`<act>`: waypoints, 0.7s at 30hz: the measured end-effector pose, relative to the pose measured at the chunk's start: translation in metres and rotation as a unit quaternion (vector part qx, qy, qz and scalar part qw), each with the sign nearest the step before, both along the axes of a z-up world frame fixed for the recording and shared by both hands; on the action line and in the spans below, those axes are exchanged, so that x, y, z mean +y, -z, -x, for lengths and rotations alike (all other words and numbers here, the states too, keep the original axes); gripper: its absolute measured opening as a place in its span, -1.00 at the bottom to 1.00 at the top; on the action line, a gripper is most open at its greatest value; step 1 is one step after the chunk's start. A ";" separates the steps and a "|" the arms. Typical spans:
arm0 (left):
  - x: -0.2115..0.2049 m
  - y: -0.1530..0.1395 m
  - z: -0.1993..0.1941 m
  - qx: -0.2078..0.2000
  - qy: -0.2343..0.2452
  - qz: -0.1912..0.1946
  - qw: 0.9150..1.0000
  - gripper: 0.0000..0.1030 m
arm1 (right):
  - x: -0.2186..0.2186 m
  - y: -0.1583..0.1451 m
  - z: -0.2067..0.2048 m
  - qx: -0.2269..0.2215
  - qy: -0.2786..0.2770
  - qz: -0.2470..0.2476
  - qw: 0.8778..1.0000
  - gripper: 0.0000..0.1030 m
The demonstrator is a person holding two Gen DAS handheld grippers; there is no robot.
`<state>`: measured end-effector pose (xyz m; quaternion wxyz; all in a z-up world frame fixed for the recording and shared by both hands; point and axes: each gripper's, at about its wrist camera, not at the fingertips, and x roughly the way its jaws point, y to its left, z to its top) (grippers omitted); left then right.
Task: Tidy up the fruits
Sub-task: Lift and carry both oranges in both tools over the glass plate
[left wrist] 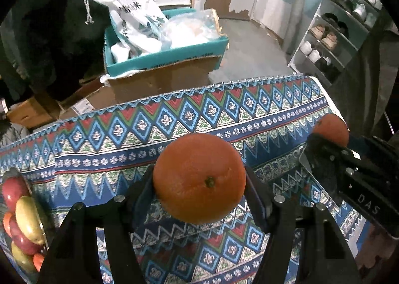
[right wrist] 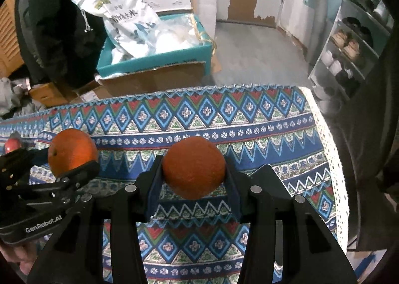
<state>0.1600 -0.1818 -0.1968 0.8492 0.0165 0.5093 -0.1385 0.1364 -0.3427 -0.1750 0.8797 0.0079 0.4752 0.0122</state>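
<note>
The counter [left wrist: 274, 109] fills the lower half of both views, draped in a patterned cloth [right wrist: 224, 114] of blue, red and green zigzags and diamonds, with a white lace edge running down the right side of the right wrist view. Behind it, in the upper middle of each frame, a teal box [left wrist: 174, 56] sits on top of a brown cardboard box [left wrist: 162, 79]; a white printed sack [right wrist: 124, 15] and clear plastic bags stick up out of it. At the far right a grey shoe rack [left wrist: 331, 42] holds several pairs of shoes, and grey floor [right wrist: 249, 47] stretches to a white wall with peeled paint. At the lower left edge of the left wrist view, a pile of fruit [left wrist: 22, 221] shows red, yellow-green and orange pieces bunched together; what they rest in is hard to make out. The left hand-held gripper [left wrist: 199, 184] is clamped on a large orange [left wrist: 199, 177], centre frame, its stem end facing the camera, each pad pressed against one side and the fruit raised clear of the cloth. The right hand-held gripper [right wrist: 194, 177] is squeezed onto a second orange [right wrist: 193, 167], which looks a little smaller and is likewise held above the cloth at centre frame. Each view catches the other tool at its edge: the second orange peeks out at the right of the left view, the large one at the left of the right view. A bit of hand [right wrist: 22, 259] shows in the lower left corner there.
</note>
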 end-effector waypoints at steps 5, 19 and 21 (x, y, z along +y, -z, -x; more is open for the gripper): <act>0.010 -0.020 0.014 -0.012 -0.003 0.008 1.000 0.33 | 0.007 -0.018 0.011 -0.017 -0.011 0.000 1.000 -0.11; 0.029 -0.079 0.053 -0.066 0.002 0.027 0.997 0.33 | 0.025 -0.066 0.037 -0.063 -0.036 -0.006 0.997 -0.11; 0.032 -0.086 0.057 -0.073 0.002 0.030 0.997 0.33 | 0.028 -0.071 0.041 -0.068 -0.039 -0.006 0.997 -0.11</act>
